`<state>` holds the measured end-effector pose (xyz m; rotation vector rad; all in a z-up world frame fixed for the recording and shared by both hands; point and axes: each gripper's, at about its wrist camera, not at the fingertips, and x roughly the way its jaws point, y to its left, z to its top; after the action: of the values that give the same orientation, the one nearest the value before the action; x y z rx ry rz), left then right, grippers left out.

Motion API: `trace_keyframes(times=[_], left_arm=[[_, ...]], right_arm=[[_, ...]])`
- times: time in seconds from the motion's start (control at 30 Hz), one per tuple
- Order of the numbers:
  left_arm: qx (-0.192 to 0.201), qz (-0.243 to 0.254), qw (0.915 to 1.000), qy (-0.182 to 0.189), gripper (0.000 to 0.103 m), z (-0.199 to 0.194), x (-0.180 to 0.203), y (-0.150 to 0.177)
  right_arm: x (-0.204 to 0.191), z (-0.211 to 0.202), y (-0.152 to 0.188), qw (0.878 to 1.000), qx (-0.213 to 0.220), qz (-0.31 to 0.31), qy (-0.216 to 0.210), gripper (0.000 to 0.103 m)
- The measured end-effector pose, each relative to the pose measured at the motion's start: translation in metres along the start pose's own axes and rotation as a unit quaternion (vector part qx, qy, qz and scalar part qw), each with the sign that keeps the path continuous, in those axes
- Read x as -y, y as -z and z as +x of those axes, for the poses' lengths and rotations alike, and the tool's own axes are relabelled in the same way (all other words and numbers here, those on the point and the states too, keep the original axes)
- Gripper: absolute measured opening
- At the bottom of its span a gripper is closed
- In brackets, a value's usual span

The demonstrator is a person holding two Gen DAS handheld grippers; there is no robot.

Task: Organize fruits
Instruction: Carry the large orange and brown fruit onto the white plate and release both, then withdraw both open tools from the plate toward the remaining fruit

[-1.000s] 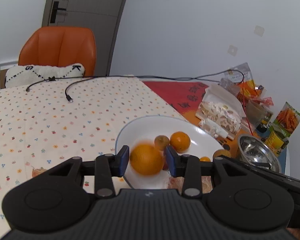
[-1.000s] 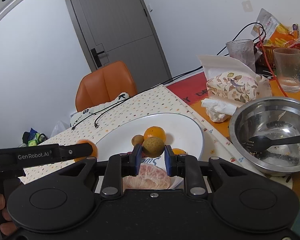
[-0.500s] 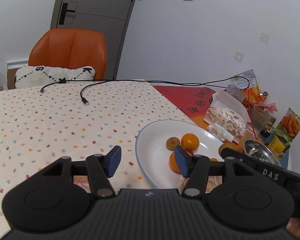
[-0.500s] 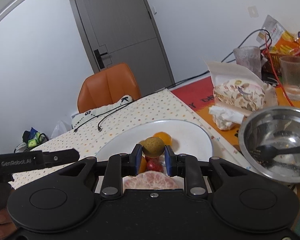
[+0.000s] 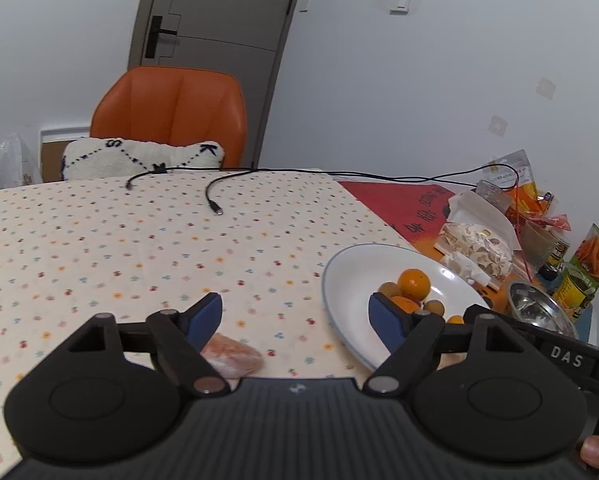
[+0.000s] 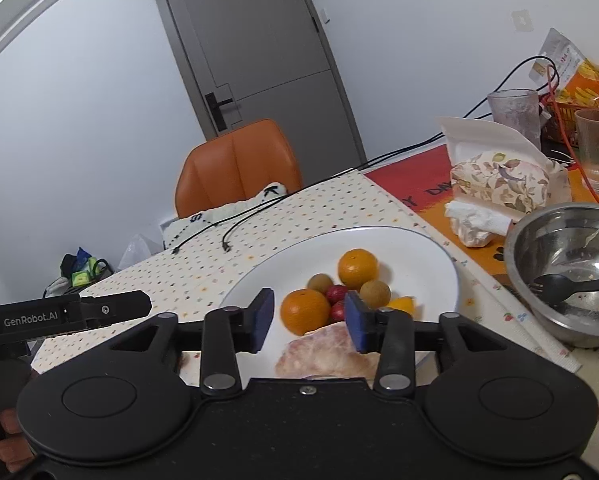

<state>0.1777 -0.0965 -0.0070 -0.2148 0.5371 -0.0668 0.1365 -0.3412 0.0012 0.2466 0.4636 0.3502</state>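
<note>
Both grippers stand wide and hold nothing: the left gripper (image 5: 295,316) hangs over the tablecloth at the plate's 9 o'clock, the right gripper (image 6: 306,318) over the plate's (image 6: 431,252) 6 o'clock rim. On the plate sit two oranges (image 6: 358,269), three small brown fruits (image 6: 374,293), red ones (image 6: 336,293) and a peeled pomelo piece (image 6: 327,354). Most fruit seems gathered. One pomelo wedge (image 5: 231,356) lies on the cloth by the left fingers, likely next.

Pale grey walls (image 5: 379,100), grey door (image 6: 259,52) with black handle, orange chair (image 5: 171,112), white patterned cushion (image 5: 139,158)
</note>
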Motion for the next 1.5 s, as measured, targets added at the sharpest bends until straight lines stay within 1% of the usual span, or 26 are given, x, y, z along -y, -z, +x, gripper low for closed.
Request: trace_keyframes(times=[0.07,0.13,0.17,0.23,0.37,0.5,0.6,0.73,0.9,1.0,1.1,1.37,1.5], left_arm=[[0.002,-0.003,1.0000,-0.005,0.080,-0.004,-0.005,0.001],[0.005,-0.006,0.9999,-0.010,0.081,-0.009,-0.010,0.002],[0.007,-0.008,0.9999,-0.012,0.081,-0.011,-0.012,0.002],[0.010,-0.009,0.9998,-0.013,0.082,-0.015,-0.016,0.002],[0.015,-0.017,0.9995,-0.020,0.083,-0.023,-0.025,0.002],[0.023,-0.025,0.9992,-0.020,0.083,-0.031,-0.034,0.005],[0.016,-0.031,0.9992,-0.019,0.083,-0.036,-0.040,0.008],[0.023,-0.029,0.9989,-0.030,0.083,-0.045,-0.047,0.012],[0.027,-0.035,0.9984,-0.034,0.083,-0.055,-0.054,0.015],[0.027,-0.038,0.9983,-0.034,0.083,-0.062,-0.057,0.019],[0.025,-0.038,0.9983,-0.035,0.083,-0.067,-0.059,0.023],[0.021,-0.033,0.9986,-0.036,0.083,-0.077,-0.060,0.034],[0.016,-0.022,0.9991,-0.032,0.083,-0.081,-0.057,0.037]], right_arm=[[-0.004,-0.002,0.002,1.000,-0.001,-0.002,-0.006,0.047],[-0.009,-0.003,0.004,1.000,-0.001,-0.003,-0.008,0.055],[-0.011,-0.004,0.005,1.000,-0.002,-0.004,-0.011,0.056],[-0.014,-0.004,0.007,1.000,-0.004,-0.003,-0.016,0.063],[-0.019,-0.004,0.011,1.000,-0.009,-0.003,-0.023,0.066],[-0.024,-0.005,0.014,0.999,-0.009,-0.001,-0.032,0.075],[-0.028,-0.005,0.017,0.999,-0.011,0.001,-0.039,0.075],[-0.037,-0.005,0.022,0.999,-0.016,-0.004,-0.047,0.076],[-0.046,-0.005,0.027,0.998,-0.020,-0.007,-0.054,0.076],[-0.049,-0.008,0.028,0.998,-0.021,-0.009,-0.058,0.077],[-0.053,-0.012,0.031,0.998,-0.021,-0.013,-0.062,0.080],[-0.061,-0.019,0.037,0.997,-0.025,-0.025,-0.067,0.082],[-0.064,-0.025,0.039,0.997,-0.025,-0.030,-0.068,0.088]])
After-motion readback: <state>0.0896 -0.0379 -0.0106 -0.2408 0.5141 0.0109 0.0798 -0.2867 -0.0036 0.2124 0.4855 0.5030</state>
